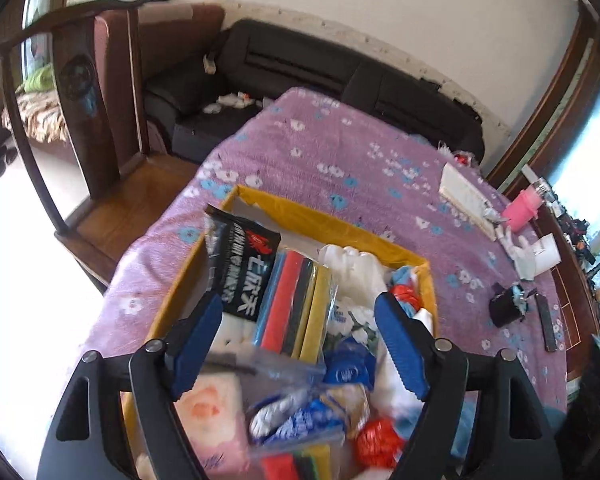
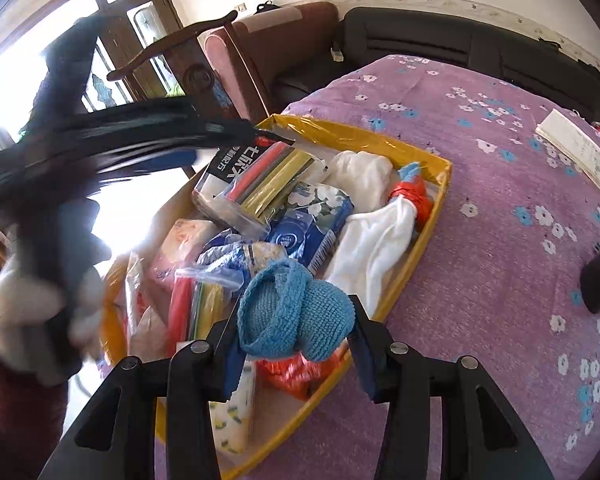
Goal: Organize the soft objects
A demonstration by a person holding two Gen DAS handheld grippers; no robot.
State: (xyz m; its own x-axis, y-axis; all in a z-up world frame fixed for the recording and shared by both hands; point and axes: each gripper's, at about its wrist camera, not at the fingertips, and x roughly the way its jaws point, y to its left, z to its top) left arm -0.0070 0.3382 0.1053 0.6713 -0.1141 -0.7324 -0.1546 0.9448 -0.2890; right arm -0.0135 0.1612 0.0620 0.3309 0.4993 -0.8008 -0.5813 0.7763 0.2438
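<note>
Left wrist view, left to right. Wooden chair (image 1: 100, 92) stands at far left, dark sofa (image 1: 300, 80) behind along the wall. Purple flowered cloth covers the surface (image 1: 340, 152). Yellow box (image 1: 312, 216) sits on it, packed with soft goods. Left hand-held gripper (image 1: 300, 344) hangs over the box, blue fingers (image 1: 198, 340) spread wide, nothing between them. Below the gap: black packet with white lettering (image 1: 240, 268) at the box's left, leaning on a clear-wrapped pack of coloured sponges (image 1: 292, 304). Pink tissue pack (image 1: 212, 420) lies near the lower left corner. White cloth (image 1: 356, 268) lies right of the sponges, red mesh ball (image 1: 378, 444) lower right. Further right on the cloth, well apart from the box: white flat carton (image 1: 464, 192), pink cup (image 1: 520, 208), small black container (image 1: 504, 308).

Right wrist view, left to right. The left hand-held gripper (image 2: 100, 148) shows blurred at upper left, held in a white-gloved hand (image 2: 28, 304). The yellow box (image 2: 440, 184) fills the middle; blue flowered tissue pack (image 2: 316, 220) lies in its centre, white cloth (image 2: 376, 240) to its right. Right hand-held gripper (image 2: 296, 340) pinches a blue knitted piece (image 2: 292, 312) over the box's near end, fingers pressed against its sides. Orange-red plastic bag (image 2: 296, 372) lies just beneath.
</note>
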